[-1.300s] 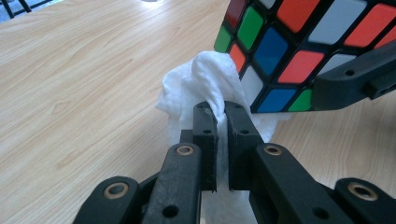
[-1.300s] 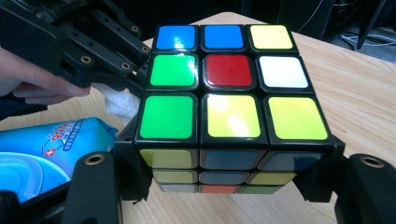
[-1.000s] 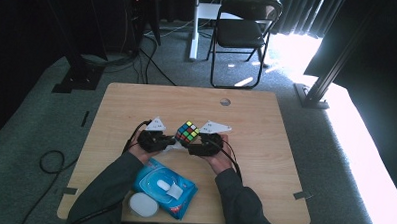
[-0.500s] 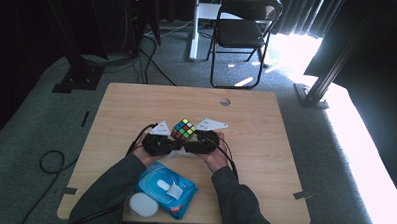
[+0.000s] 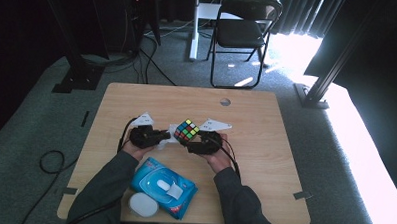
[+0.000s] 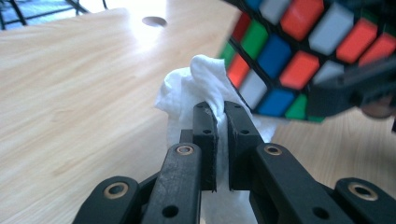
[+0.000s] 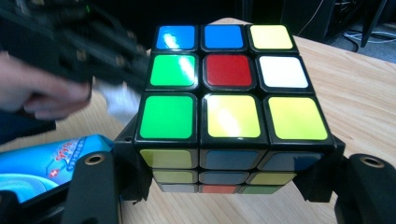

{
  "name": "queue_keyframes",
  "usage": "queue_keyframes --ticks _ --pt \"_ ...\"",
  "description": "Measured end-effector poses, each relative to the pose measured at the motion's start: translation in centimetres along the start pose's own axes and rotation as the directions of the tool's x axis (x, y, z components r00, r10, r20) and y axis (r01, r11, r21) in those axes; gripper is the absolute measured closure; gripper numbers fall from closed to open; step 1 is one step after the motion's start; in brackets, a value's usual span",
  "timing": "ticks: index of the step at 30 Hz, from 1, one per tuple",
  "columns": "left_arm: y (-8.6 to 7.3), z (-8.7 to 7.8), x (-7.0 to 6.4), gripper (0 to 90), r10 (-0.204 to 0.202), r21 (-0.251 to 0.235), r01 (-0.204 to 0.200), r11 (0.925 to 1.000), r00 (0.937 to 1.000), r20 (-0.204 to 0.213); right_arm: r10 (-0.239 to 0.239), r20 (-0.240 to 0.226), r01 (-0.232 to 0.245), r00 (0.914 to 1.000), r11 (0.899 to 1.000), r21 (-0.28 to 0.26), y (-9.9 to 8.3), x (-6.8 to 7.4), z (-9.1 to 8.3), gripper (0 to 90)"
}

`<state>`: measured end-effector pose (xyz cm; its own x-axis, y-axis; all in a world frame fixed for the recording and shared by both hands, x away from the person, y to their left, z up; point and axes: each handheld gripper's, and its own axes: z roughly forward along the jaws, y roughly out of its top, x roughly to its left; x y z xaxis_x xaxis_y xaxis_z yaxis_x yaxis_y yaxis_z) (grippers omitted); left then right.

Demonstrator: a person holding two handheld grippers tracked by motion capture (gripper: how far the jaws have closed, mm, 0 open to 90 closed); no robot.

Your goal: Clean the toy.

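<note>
My right gripper [image 5: 191,142] is shut on a scrambled puzzle cube [image 5: 186,131], held tilted a little above the table; in the right gripper view the cube [image 7: 232,100] sits clamped between the two black jaws. My left gripper [image 5: 166,137] is shut on a crumpled white wipe [image 6: 196,88]. In the left gripper view the wipe rises from between the closed jaws and reaches the underside of the cube [image 6: 308,51]. From above, the wipe [image 5: 171,139] sits between the two grippers, against the cube's left side.
A blue pack of wet wipes [image 5: 162,185] lies at the near table edge between the forearms, with a white round lid [image 5: 142,205] beside it. The wooden table [image 5: 266,124] has a small cable hole [image 5: 225,101] at the back. A folding chair [image 5: 242,28] stands beyond.
Both grippers have moved slightly away from the person, and the left one with the wipe has closed in on the cube's left side.
</note>
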<state>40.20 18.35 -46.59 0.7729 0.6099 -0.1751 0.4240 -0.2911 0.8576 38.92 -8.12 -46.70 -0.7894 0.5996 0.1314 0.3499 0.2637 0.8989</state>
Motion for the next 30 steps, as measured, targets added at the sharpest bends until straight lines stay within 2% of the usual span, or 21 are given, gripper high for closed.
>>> queue_keyframes --ticks 6,11,15,24,30 --pt "0.0 -0.6 0.3 84.7 0.007 0.010 -0.006 0.9999 0.9995 -0.032 0.007 0.011 -0.007 0.9999 1.000 0.008 -0.5 -0.1 0.2 34.1" --pt "-0.5 -0.2 -0.3 84.6 0.037 0.047 -0.035 0.9983 0.9982 -0.048 -0.007 0.045 0.006 0.9989 1.000 0.023 -0.7 0.1 0.7 34.1" --pt "-0.8 0.0 -0.4 84.5 0.042 0.065 -0.039 0.9971 0.9974 -0.058 -0.011 0.078 0.007 0.9969 0.999 0.047 -1.0 0.2 1.3 34.1" --pt "-1.5 -0.1 -0.2 84.5 0.029 0.074 -0.024 0.9970 0.9971 -0.070 0.028 0.165 -0.043 0.9859 0.995 0.092 -1.7 -0.8 2.4 34.1" --pt "-2.1 0.3 -0.3 84.4 0.028 0.091 -0.020 0.9956 0.9957 -0.089 0.020 0.222 -0.053 0.9748 0.988 0.146 -2.6 -1.0 3.6 34.1"
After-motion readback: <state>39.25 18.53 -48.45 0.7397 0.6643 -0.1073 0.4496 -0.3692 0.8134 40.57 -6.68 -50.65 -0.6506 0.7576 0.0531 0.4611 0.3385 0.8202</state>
